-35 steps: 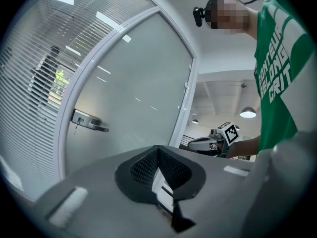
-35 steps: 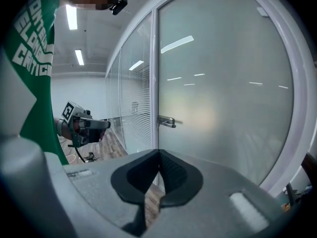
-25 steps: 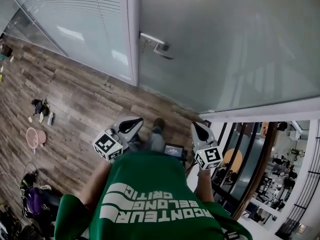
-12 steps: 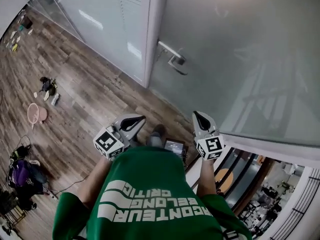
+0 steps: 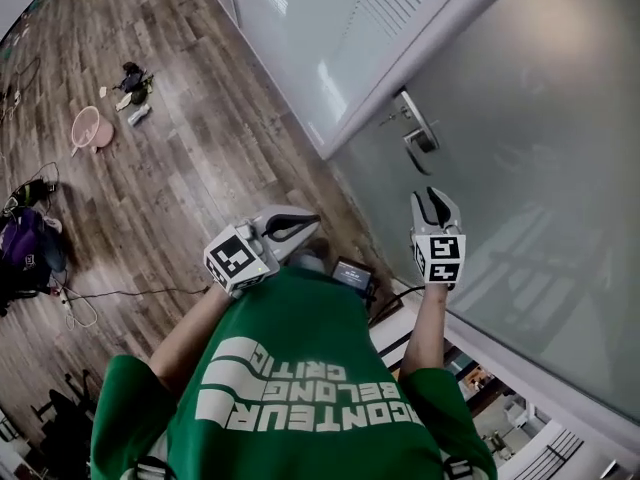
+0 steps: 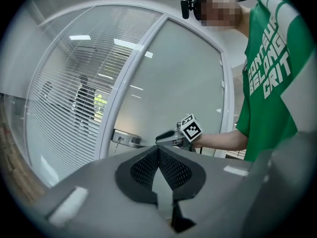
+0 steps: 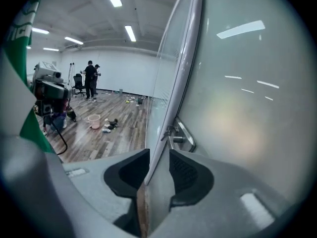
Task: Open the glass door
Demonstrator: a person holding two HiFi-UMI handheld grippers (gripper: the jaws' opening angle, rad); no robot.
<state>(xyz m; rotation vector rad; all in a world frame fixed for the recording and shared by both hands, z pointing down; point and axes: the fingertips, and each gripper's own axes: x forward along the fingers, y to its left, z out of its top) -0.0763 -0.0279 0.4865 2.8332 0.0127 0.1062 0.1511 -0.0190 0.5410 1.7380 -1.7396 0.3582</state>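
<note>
Glass door (image 5: 520,138) reads as shut: the frosted leaf sits flush against the white frame post (image 5: 385,88). The lever handle (image 5: 418,136) is on the leaf just beside that post, untouched. The door is ahead and to the right of the person, above the wood floor (image 5: 180,168).

Right tool (image 5: 432,206) is near the handle, just below it in the head view. It points at the handle but stays apart from it, no contact. Its jaws have just been opening and stand spread, with nothing between the pads. Its own view looks through the gap at the post edge and the handle.

Left tool (image 5: 298,225) hangs by the person's body, well apart from the door, jaws pressed together, empty.

Done: approach only, 0 steps on the door itself. Left, my read: close the gap, clamp the lever, press it down, swing the leaf. Can't tell which way it swings.
</note>
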